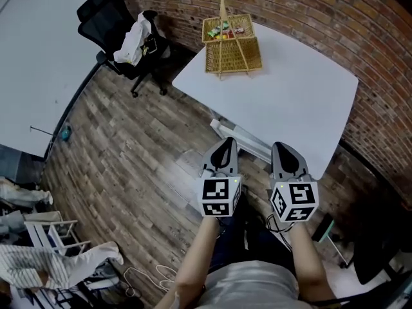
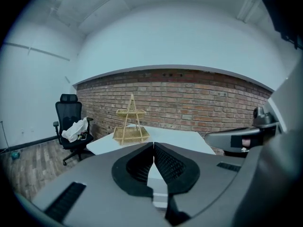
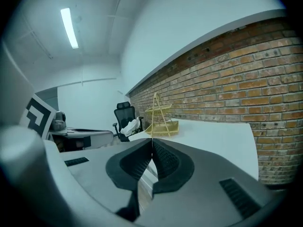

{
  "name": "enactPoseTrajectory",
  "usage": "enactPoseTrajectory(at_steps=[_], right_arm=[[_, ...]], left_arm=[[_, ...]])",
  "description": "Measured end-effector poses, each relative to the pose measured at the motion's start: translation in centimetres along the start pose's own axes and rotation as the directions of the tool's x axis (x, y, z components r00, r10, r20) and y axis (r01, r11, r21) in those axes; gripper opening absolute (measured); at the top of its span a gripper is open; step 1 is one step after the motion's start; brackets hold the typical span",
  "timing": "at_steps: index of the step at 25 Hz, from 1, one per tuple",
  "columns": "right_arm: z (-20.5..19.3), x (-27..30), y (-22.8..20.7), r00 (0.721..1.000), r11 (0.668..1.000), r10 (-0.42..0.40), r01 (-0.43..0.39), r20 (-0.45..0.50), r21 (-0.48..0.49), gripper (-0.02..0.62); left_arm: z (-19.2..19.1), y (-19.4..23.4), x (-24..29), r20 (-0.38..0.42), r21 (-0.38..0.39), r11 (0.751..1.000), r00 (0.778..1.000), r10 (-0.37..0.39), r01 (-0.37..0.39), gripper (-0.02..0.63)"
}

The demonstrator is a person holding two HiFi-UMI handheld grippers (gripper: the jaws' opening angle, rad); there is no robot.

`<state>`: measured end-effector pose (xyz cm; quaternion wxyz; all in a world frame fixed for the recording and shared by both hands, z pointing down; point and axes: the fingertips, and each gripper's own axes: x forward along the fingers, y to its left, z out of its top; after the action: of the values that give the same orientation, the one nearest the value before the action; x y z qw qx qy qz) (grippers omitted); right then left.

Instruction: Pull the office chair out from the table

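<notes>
The left gripper [image 1: 225, 144] and the right gripper [image 1: 283, 149] are held side by side, close to the person. Both are shut tight, and nothing is held in them. Just past them a white table [image 1: 302, 102] is seen, with a woven basket [image 1: 232, 46] set on its far end. The black office chair [image 1: 111, 22] is parked beyond the table's far left corner, and a white bag [image 1: 131, 42] is laid on its seat.
</notes>
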<state>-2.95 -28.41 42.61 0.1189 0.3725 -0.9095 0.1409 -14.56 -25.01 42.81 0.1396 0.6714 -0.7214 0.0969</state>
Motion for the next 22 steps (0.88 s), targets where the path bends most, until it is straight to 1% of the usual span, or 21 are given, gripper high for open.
enactPoseTrajectory(at_steps=[2,5,8,11,14,16,18,19,20,22], right_arm=[[-0.6,1.0,0.1,1.000,1.000,-0.017,0.017,-0.018,0.006,0.014],[-1.3,2.4,-0.2,0.998,0.998,-0.050,0.051,-0.037,0.026,0.014],[-1.7,3.6,-0.6,0.995,0.996,-0.081,0.083,-0.056,0.039,0.014],[-1.7,4.7,-1.0,0.992,0.993,-0.105,0.108,-0.067,0.046,0.014],[-1.8,5.6,-1.3,0.989,0.992,-0.116,0.119,-0.088,0.029,0.014],[-2.1,6.1,-1.5,0.987,0.993,-0.115,0.115,-0.115,-0.009,0.014],[-2.6,6.4,-1.6,0.981,0.992,-0.119,0.109,-0.151,-0.068,0.014],[-2.8,6.6,-1.6,0.978,0.990,-0.123,0.108,-0.167,-0.096,0.014],[-2.9,6.7,-1.8,0.975,0.987,-0.128,0.108,-0.182,-0.119,0.014],[-3.1,6.9,-2.1,0.968,0.983,-0.143,0.115,-0.205,-0.143,0.014]], left_arm=[[-0.6,0.7,1.0,-0.024,0.018,1.000,1.000,-0.020,0.020,0.015],[-1.3,1.0,2.6,-0.052,0.009,0.998,0.997,-0.057,0.057,0.015],[-1.7,0.3,4.2,-0.079,0.023,0.992,0.989,-0.122,0.124,0.015],[-1.7,-0.5,5.6,-0.105,0.057,0.978,0.975,-0.194,0.201,0.015],[-1.8,-1.2,6.9,-0.139,0.125,0.953,0.956,-0.258,0.276,0.015],[-2.1,-1.5,7.7,-0.168,0.189,0.930,0.943,-0.287,0.316,0.015],[-2.6,-1.9,8.5,-0.198,0.257,0.898,0.929,-0.312,0.357,0.015],[-2.6,-2.1,8.8,-0.209,0.296,0.877,0.921,-0.327,0.379,0.015],[-2.5,-2.5,9.1,-0.220,0.339,0.850,0.912,-0.345,0.403,0.014],[-2.5,-3.3,9.6,-0.259,0.410,0.786,0.885,-0.386,0.463,0.015]])
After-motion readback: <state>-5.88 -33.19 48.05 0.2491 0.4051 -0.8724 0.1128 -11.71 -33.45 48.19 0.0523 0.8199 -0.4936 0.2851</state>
